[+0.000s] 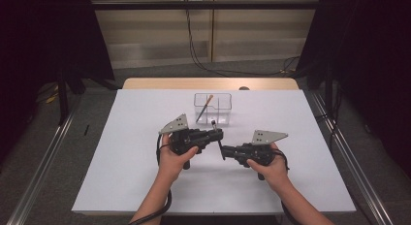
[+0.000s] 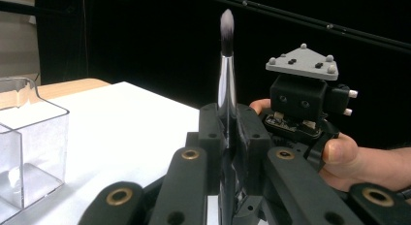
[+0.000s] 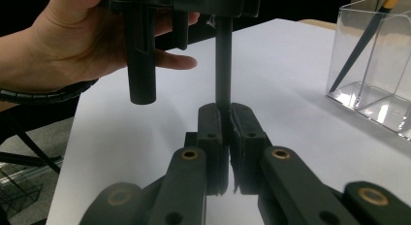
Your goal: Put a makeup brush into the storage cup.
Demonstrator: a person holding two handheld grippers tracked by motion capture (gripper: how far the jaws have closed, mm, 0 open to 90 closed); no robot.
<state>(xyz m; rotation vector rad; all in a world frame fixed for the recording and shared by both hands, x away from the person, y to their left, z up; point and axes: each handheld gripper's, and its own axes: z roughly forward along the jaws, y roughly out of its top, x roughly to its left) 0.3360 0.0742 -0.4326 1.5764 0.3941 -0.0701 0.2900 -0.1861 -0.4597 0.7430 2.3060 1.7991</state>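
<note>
Left gripper (image 1: 219, 134): high view, matt black body with a grey three-cornered plate, jaws pinching a slim makeup brush (image 1: 216, 137) near its upper end. Right gripper (image 1: 227, 151): same build, jaws clamped on the lower end of that brush, so the brush spans the short gap between the two tools above the white table sheet (image 1: 135, 176). Clear plastic organiser (image 1: 213, 108), squarish with dividers, stands just behind the grippers; a thin dark stick with an orange tip leans in its left compartment. Brush detail too small to make out here.

Left gripper view: black ribbed jaws pressed together on the brush (image 2: 226, 84), whose polished silver ferrule rises upright to a tapered tuft, dark with a pale tip. Handle hidden below the pads. Right gripper (image 2: 303, 96) sits just behind, held in a hand (image 2: 358, 162). Organiser wall (image 2: 34, 147) cut off at the left edge.

Right gripper view: jaws closed on the brush's matt black handle (image 3: 223, 60), which runs straight up into the left gripper's underside (image 3: 184, 2), cut off at the top. Left hand (image 3: 72, 45) beside it. Organiser (image 3: 373, 65) at right, partly cropped.
</note>
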